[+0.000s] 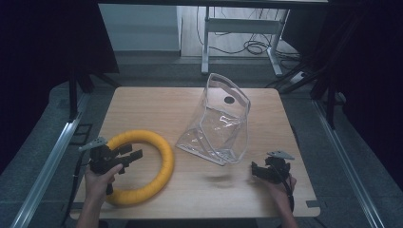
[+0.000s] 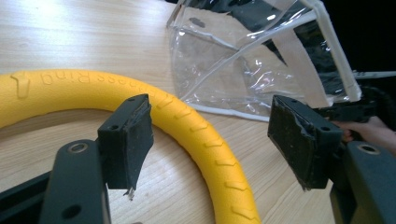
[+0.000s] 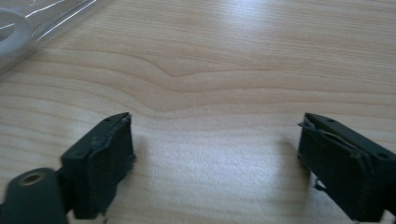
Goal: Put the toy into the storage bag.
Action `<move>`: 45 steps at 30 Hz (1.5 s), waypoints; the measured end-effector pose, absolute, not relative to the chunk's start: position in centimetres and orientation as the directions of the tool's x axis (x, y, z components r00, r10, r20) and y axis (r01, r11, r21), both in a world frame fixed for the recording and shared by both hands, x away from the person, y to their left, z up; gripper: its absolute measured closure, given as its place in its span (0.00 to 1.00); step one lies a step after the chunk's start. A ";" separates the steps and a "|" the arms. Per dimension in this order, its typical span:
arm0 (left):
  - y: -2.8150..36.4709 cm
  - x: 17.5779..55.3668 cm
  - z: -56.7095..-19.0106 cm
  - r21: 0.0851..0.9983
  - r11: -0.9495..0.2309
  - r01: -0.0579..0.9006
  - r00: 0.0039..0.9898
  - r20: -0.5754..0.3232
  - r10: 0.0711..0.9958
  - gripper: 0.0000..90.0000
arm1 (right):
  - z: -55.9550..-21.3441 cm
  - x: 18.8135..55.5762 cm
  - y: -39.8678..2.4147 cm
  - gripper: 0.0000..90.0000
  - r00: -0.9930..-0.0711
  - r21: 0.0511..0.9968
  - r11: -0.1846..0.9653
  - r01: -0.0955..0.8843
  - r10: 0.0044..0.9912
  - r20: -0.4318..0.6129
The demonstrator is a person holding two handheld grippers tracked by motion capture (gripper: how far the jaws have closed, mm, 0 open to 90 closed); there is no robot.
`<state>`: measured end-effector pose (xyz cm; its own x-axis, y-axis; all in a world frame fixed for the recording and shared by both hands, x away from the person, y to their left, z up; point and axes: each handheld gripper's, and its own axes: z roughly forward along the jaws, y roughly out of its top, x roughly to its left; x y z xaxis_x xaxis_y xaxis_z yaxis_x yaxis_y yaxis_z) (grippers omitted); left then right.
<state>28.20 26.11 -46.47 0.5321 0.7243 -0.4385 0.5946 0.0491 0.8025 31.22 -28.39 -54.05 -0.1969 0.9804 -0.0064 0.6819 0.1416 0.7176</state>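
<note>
We are holding the left gripper (image 1: 124, 156) over the yellow foam ring with ribbed, embossed surface (image 1: 159, 154), which is lying flat on the near-left part of the light wooden counter (image 1: 142, 104). Its jaws are standing wide open, straddling the ring's band and gripping nothing. We are resting the right gripper (image 1: 259, 171) low at the near right, its jaws also spread wide over bare wood and holding nothing. The clear plastic pouch with white trim (image 1: 221, 123) is standing open at the centre, just right of the ring. We judge the work as barely begun: the ring is not yet gripped, and it is lying outside the pouch. Around the counter, dark curtains are hanging at both sides, and cables are lying on the floor at the far side.
</note>
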 end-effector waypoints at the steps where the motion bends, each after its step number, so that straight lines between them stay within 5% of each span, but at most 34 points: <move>1: 26.1 28.2 -46.4 0.803 0.046 0.594 0.534 -0.436 0.725 0.34 | -54.0 31.1 -28.5 0.15 -0.198 0.721 0.141 0.679 0.980 -0.005; 10: 25.3 28.0 -45.1 0.807 -0.040 0.589 0.573 -0.382 0.725 0.34 | -54.0 30.9 -28.9 0.16 -0.223 0.723 0.160 0.673 0.975 -0.009; 21: 23.4 27.8 -45.0 0.696 -0.301 0.652 0.656 -0.319 0.684 0.33 | -54.0 30.9 -29.0 0.16 -0.226 0.724 0.162 0.671 0.974 -0.009; 45: 16.8 27.0 -49.1 0.285 -0.710 0.644 0.763 -0.175 0.622 0.38 | -54.1 30.9 -29.0 0.17 -0.220 0.726 0.159 0.669 0.975 -0.011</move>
<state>27.04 16.79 -49.11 0.7635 0.6217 -0.1749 0.6436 -0.7101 0.2855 30.88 -29.04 -54.05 -0.2201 0.9754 -0.0112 0.6692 0.1594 0.7258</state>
